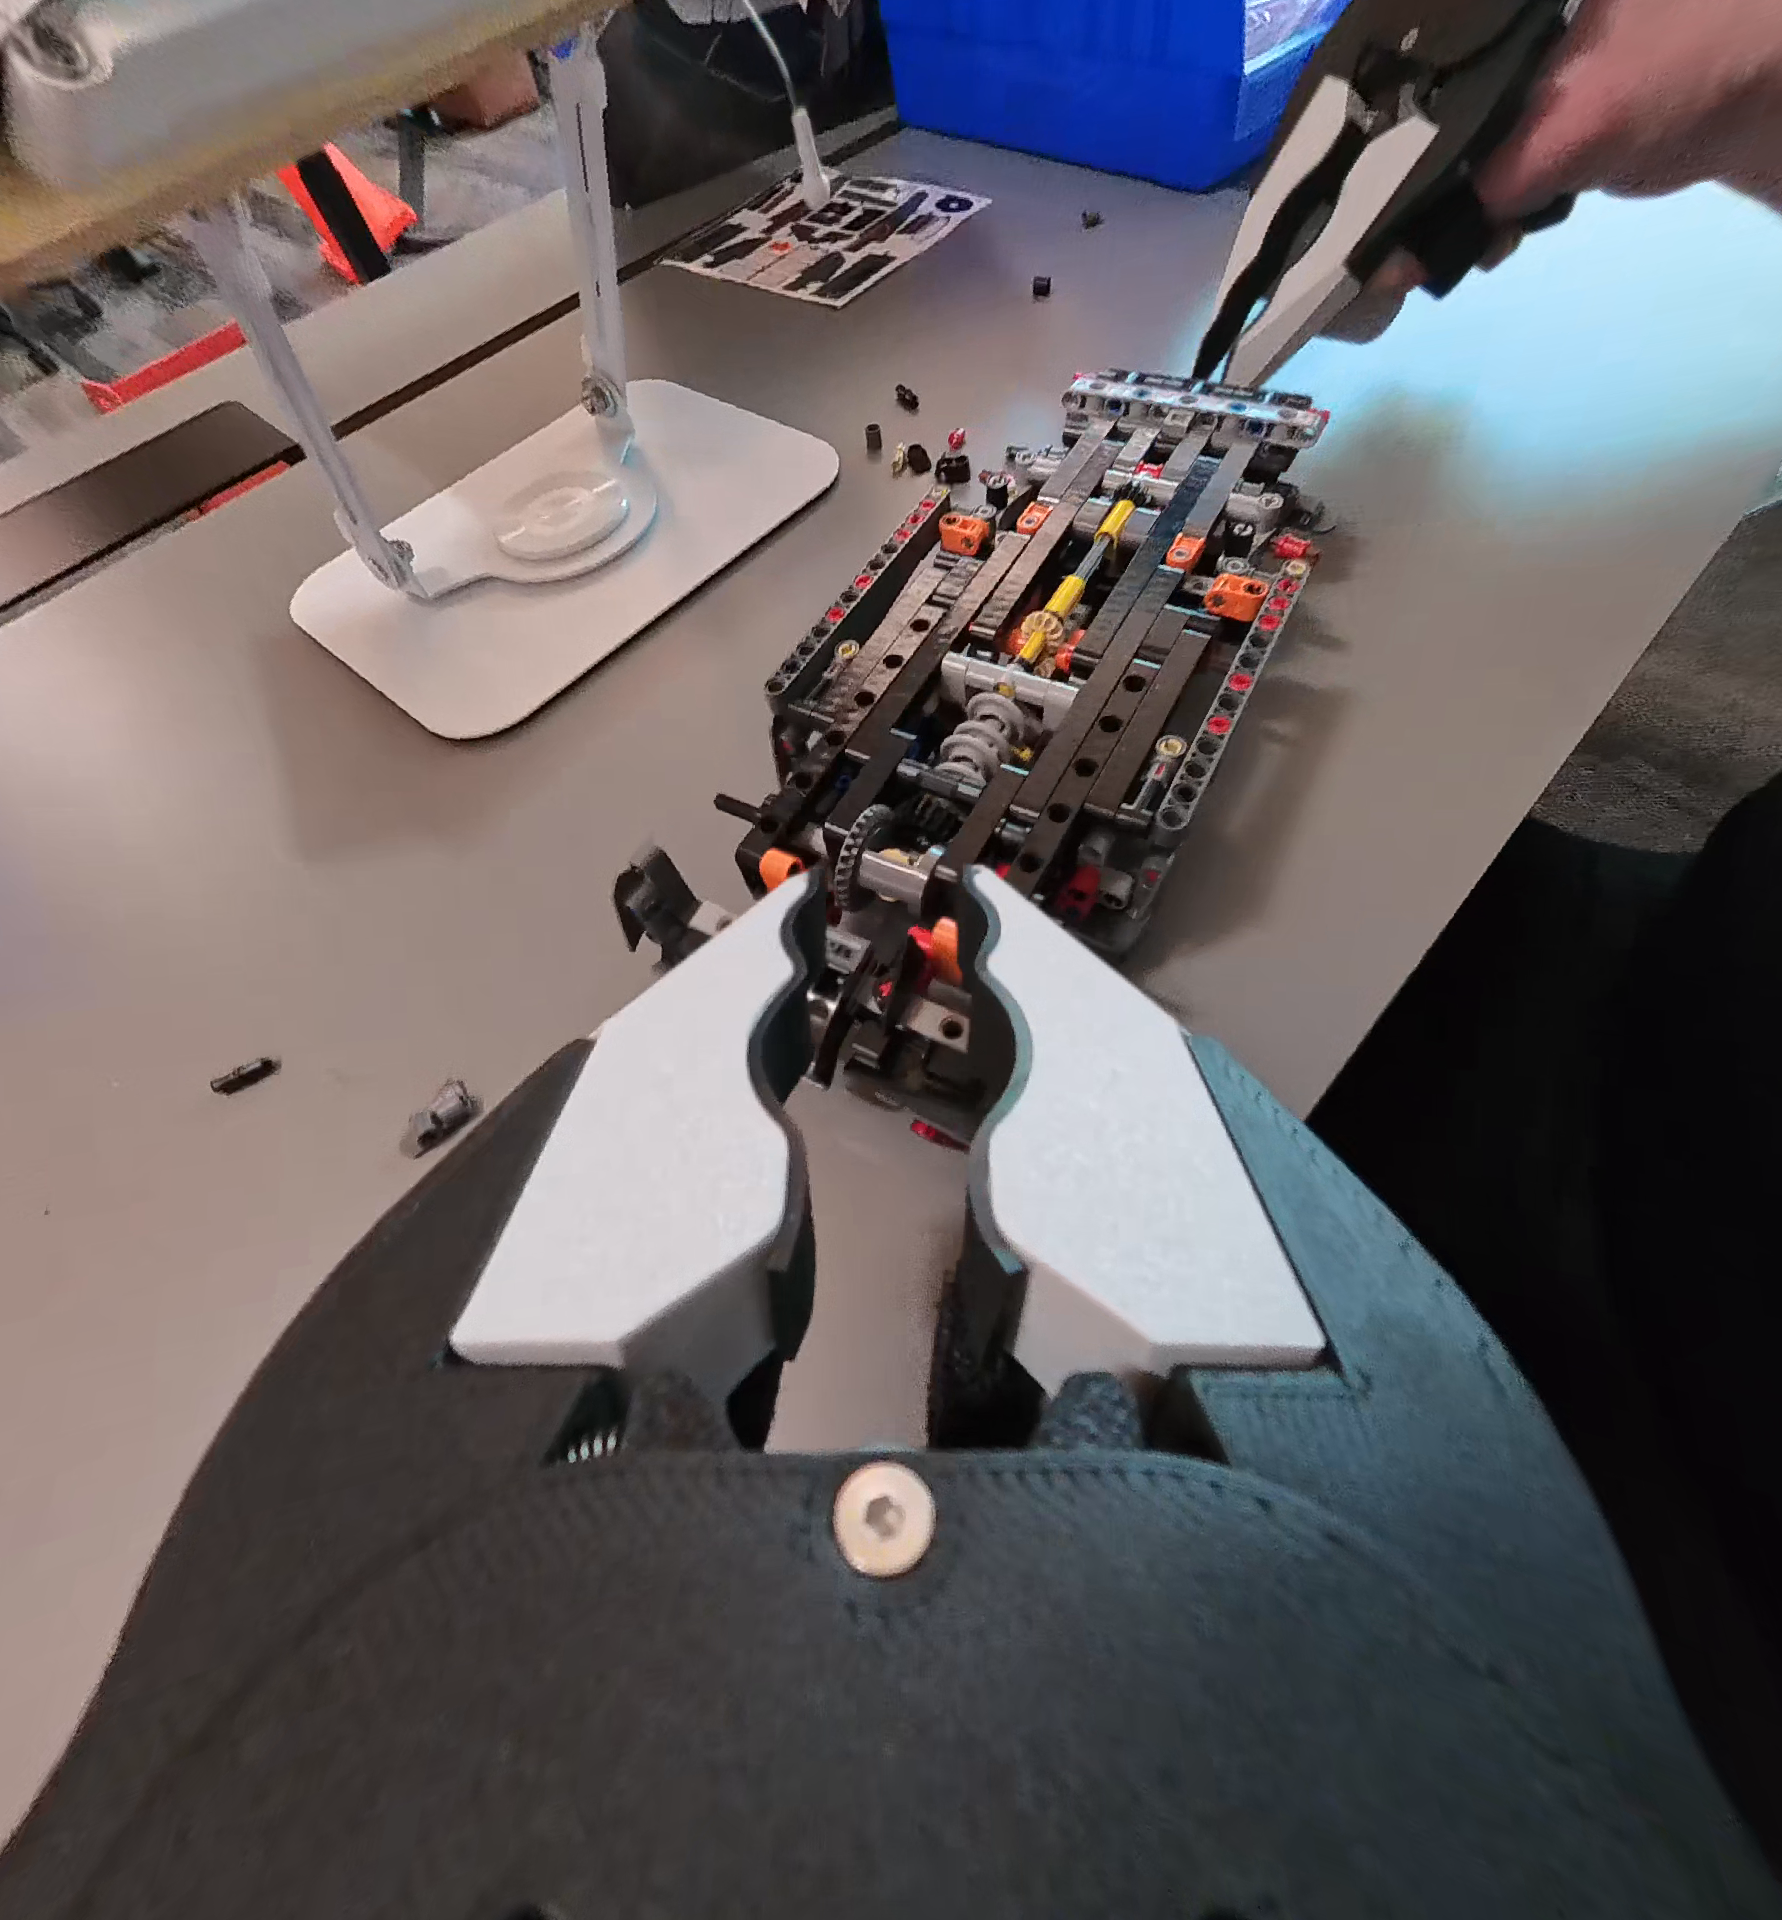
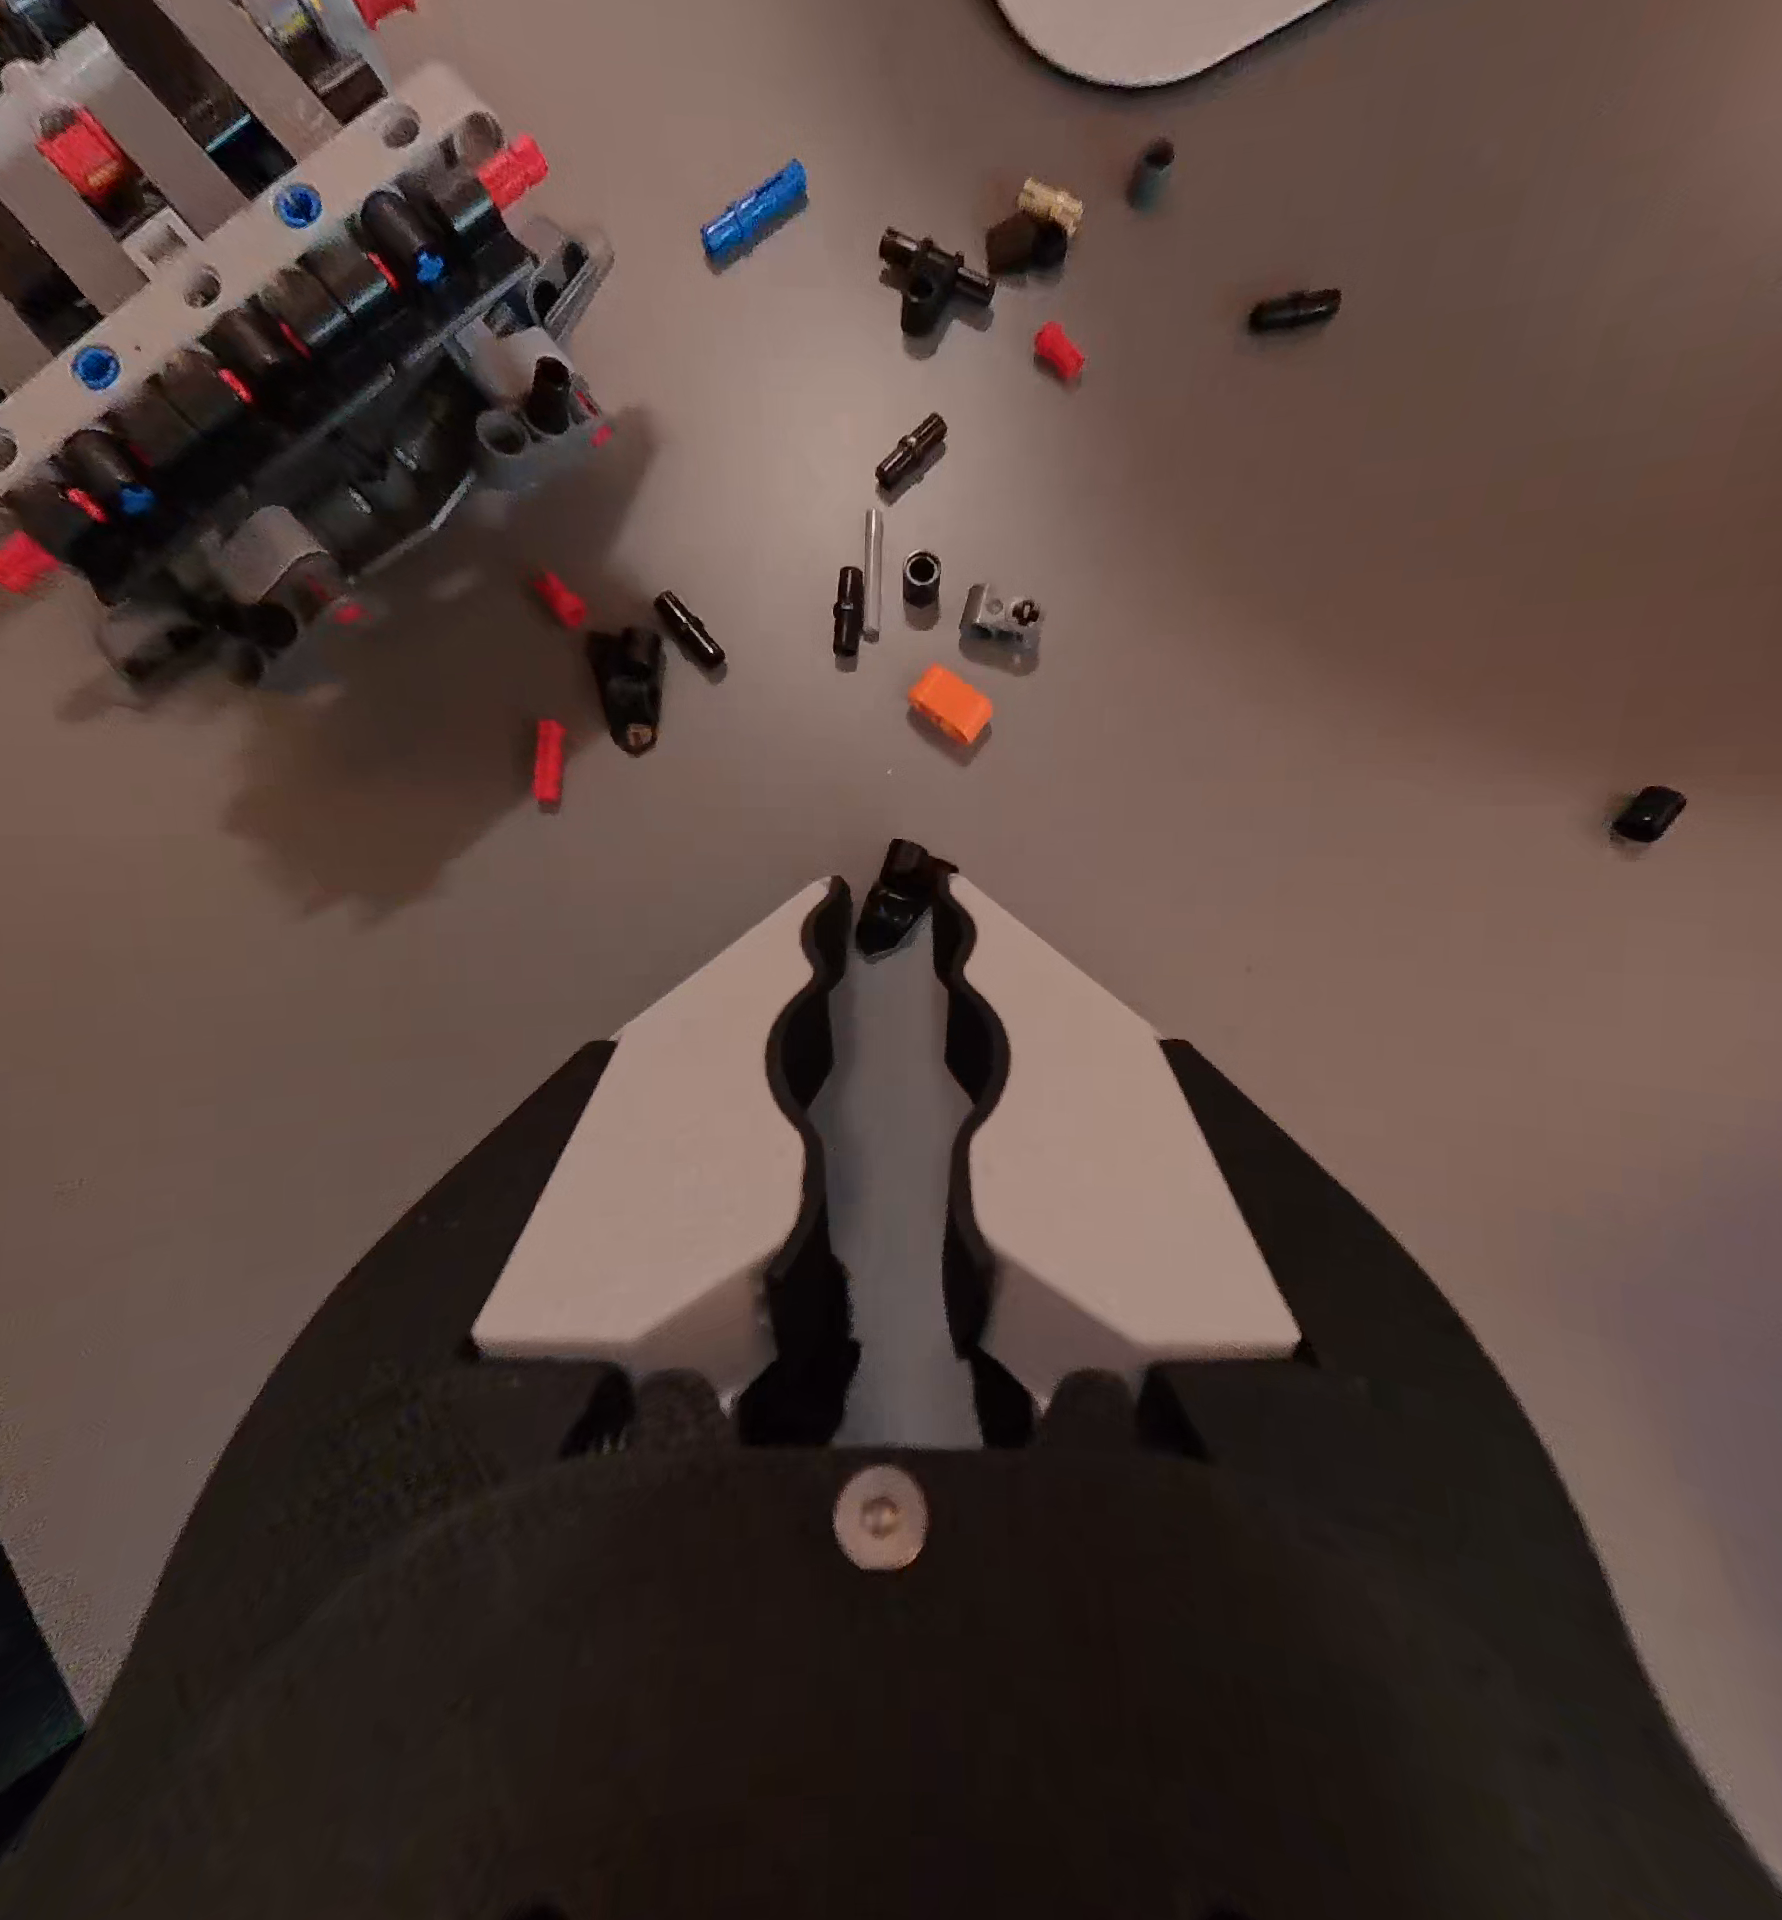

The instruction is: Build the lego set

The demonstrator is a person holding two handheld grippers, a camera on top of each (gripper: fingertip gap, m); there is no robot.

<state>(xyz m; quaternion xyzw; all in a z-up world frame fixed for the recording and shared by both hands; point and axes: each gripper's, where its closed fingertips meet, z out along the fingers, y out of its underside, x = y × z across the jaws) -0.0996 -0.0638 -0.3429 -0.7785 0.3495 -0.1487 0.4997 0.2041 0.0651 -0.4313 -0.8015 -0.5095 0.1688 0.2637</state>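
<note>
A: What do you get from the left wrist view?

B: I see my left gripper (image 1: pixel 892 894) with its fingers around the near end of the lego chassis (image 1: pixel 1043 665), jaws parted only by the width of the parts between them; it looks like a grip on that end, contact on both sides. The chassis lies long on the grey table (image 1: pixel 191 883), near the right-hand edge. Beyond its far end the right gripper (image 1: pixel 1225 358) comes down, held by a hand (image 1: pixel 1676 94). A white stand (image 1: pixel 565 551) sits left of the chassis, a sticker sheet (image 1: pixel 830 239) farther back.

A: And the right wrist view?

B: My right gripper (image 2: pixel 892 883) pinches a small black connector (image 2: pixel 897 896) at its tips, above the table. The chassis end (image 2: pixel 243 343) is upper left. Loose pieces lie ahead: an orange block (image 2: pixel 951 704), a blue pin (image 2: pixel 754 220), a black pin (image 2: pixel 910 449).
</note>
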